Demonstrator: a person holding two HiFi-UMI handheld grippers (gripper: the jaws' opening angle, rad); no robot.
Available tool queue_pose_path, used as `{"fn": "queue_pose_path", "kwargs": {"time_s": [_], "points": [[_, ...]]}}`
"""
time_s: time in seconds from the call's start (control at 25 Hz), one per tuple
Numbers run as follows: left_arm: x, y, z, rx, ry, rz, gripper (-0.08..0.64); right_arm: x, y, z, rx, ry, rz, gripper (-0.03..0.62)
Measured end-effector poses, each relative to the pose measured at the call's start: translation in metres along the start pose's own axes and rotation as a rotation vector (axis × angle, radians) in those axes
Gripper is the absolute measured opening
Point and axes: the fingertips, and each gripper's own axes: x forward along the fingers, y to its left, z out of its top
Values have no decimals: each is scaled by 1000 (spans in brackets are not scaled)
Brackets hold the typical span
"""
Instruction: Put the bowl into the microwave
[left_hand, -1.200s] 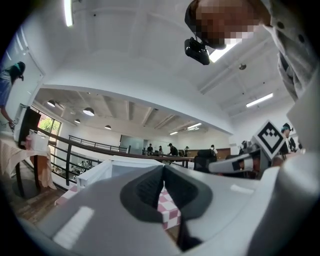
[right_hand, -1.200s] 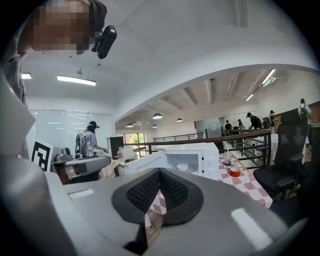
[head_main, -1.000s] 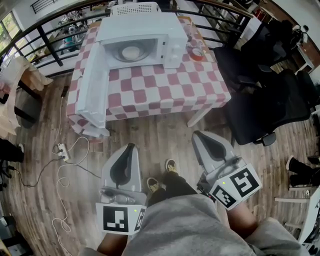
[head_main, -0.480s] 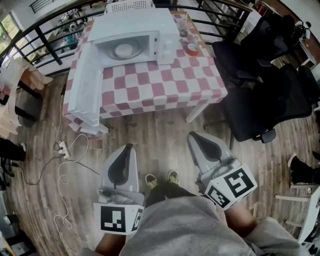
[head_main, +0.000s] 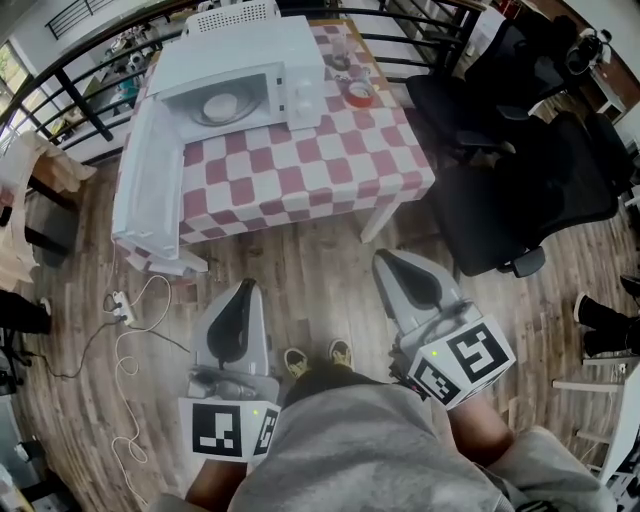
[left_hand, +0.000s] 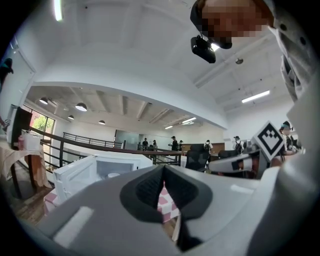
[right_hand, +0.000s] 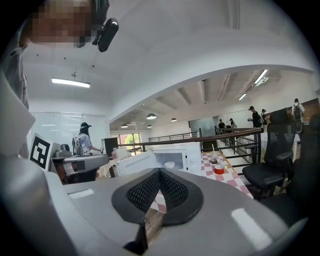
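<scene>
Now holding the left gripper (head_main: 244, 288) and right gripper (head_main: 386, 260) side by side over the wooden floor (head_main: 310, 285), pointing toward the checked table (head_main: 300, 180), each pair of jaws pressed together on nothing. Leaving the white bowl (head_main: 218, 103) sitting inside the open microwave (head_main: 250, 50), well apart.

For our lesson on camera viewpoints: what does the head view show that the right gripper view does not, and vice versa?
Head view only: the white power strip on the wooden floor and the person's shoes. Right gripper view only: the long ceiling light and a person in a dark cap. Both: the white microwave, door open, the white bowl inside, and the red-and-white checked tablecloth.
</scene>
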Motion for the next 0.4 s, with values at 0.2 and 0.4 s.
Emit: {"fn": "queue_pose_path", "kwargs": {"time_s": [0.2,0.4], "points": [[3,-6,-1,7,3,-8,11,-2,-4,-2,12,-6,-4,0],[7,-2,-2,7,5,-2,11,3,-5,-3,26,-8,-2,0]]}}
